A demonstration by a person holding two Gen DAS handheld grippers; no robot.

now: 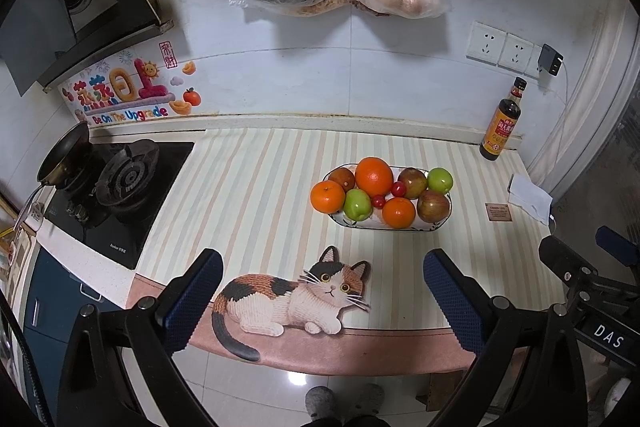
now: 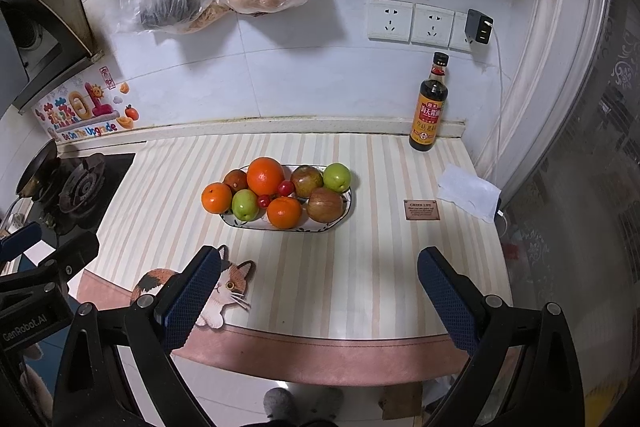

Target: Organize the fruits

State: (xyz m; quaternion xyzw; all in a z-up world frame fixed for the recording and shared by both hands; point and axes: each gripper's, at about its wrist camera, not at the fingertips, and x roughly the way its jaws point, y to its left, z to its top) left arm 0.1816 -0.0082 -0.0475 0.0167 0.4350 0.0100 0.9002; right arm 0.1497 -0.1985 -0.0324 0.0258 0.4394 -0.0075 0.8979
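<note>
Striped cream-and-tan matting (image 1: 256,187) covers a kitchen counter, seen from two hand-held grippers hovering at its near edge. Far to the left of both sits a black gas stove (image 1: 120,187) with a dark pan (image 1: 66,155) on it. The left gripper (image 1: 322,301) has its blue-padded fingers spread wide apart, holding nothing; between them, on the mat, is a calico cat picture (image 1: 296,297). Ahead of this gripper and slightly to its right sits an oval white plate (image 2: 344,215) piled with fruit. On the plate, from left to right: a small orange (image 2: 216,198), a brownish fruit behind it, a green apple (image 2: 245,205), a large orange (image 2: 265,175) at the back, two red cherry tomatoes (image 2: 285,187) in the middle, another orange (image 2: 284,213) at the front, two reddish apples (image 2: 326,205), and a second green apple (image 2: 337,177) at the far right. The right gripper (image 2: 318,299) is likewise wide open and empty, with the plate ahead and a little to its left. Further right, a small brown card (image 2: 421,209) and a white tissue (image 2: 468,193) lie on the mat, and a dark sauce bottle (image 2: 430,107) stands upright against the back wall.
</note>
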